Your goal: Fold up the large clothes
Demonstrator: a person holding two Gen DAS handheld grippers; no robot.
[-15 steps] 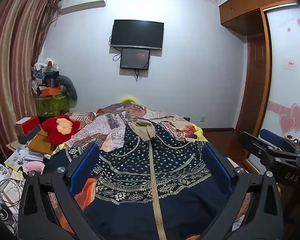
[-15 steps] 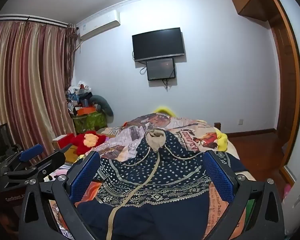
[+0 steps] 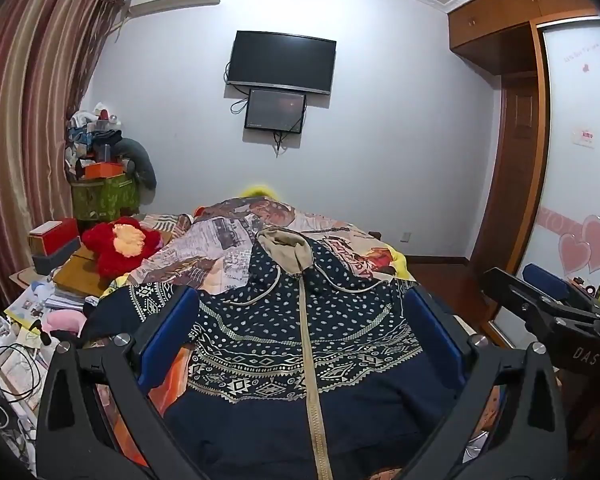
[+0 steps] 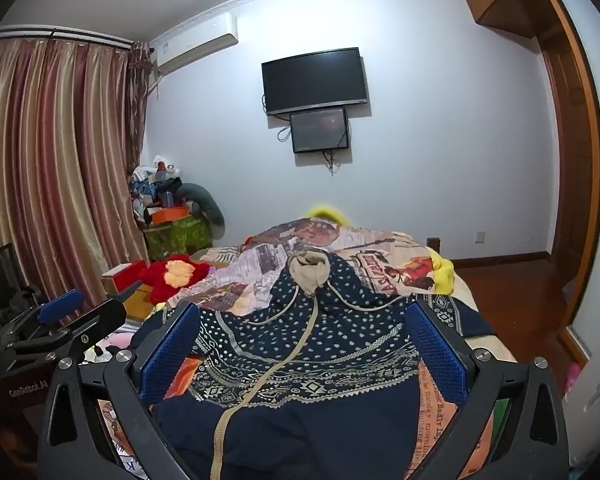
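A navy hooded jacket (image 3: 300,344) with white dots, patterned bands and a beige zip lies spread on the bed, its beige-lined hood (image 3: 286,250) pointing away from me. In the right wrist view the same jacket (image 4: 300,352) fills the lower middle. My left gripper (image 3: 300,336) hovers above the jacket's chest with its blue pads wide apart and nothing between them. My right gripper (image 4: 302,344) hangs over it the same way, open and empty. Each gripper shows at the edge of the other's view: the right gripper (image 3: 548,312) and the left gripper (image 4: 60,320).
A printed bedspread (image 3: 228,240) covers the bed. A red plush toy (image 3: 120,244), boxes (image 3: 54,236) and papers crowd the left side. Striped curtains (image 4: 52,168) hang at left; a wardrobe (image 3: 520,140) stands at right. Two screens (image 3: 280,64) are on the far wall.
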